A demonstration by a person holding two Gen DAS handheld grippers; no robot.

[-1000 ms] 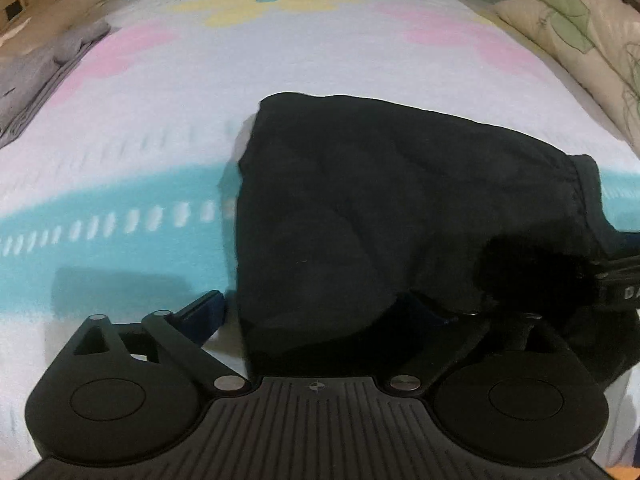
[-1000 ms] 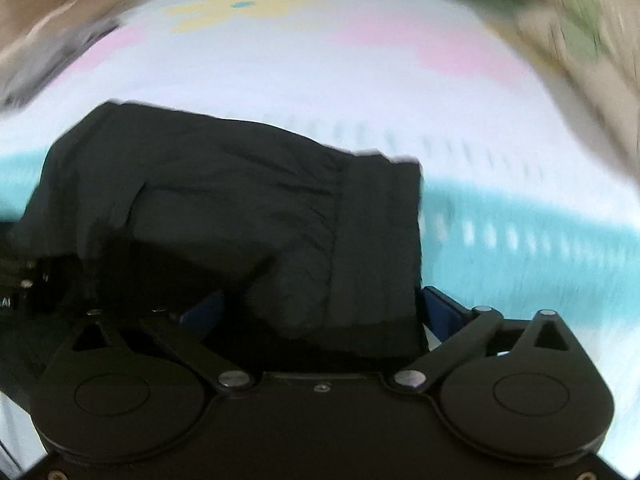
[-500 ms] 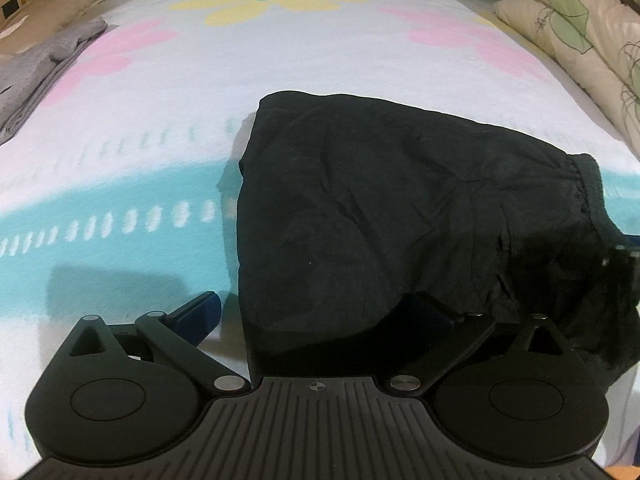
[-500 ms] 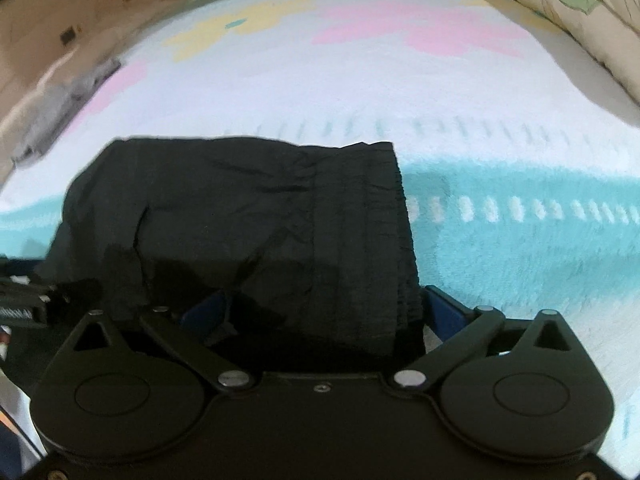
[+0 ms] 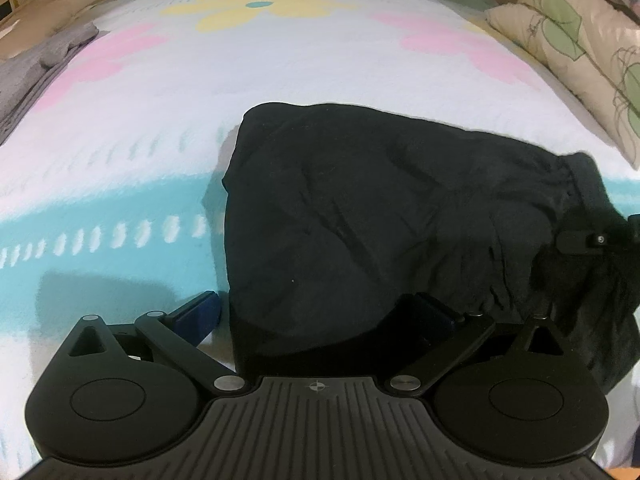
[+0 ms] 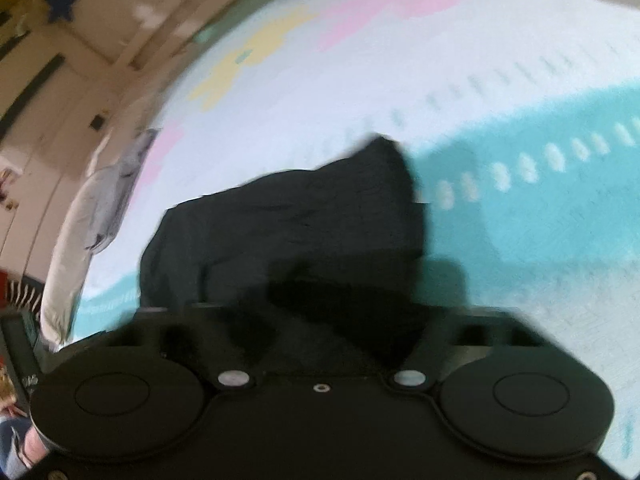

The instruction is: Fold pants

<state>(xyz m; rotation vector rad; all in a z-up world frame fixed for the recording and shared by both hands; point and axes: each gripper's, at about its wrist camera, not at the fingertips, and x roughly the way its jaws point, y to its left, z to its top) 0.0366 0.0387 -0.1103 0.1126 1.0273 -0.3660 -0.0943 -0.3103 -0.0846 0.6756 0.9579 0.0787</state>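
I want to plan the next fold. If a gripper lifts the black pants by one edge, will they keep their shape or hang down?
The black pants would probably hang down: the cloth looks thin and creased, and it sags over the left gripper. They are likely light, being a small folded bundle. On the blanket they would more likely bunch than slide.

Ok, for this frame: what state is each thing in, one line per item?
black pants: folded into a compact bundle, lying on the bedspread.
left gripper: open, fingers astride the pants' near edge.
right gripper: fingers hidden by fabric and blur; state unclear.
grey garment: lying at the bed's far-left edge.
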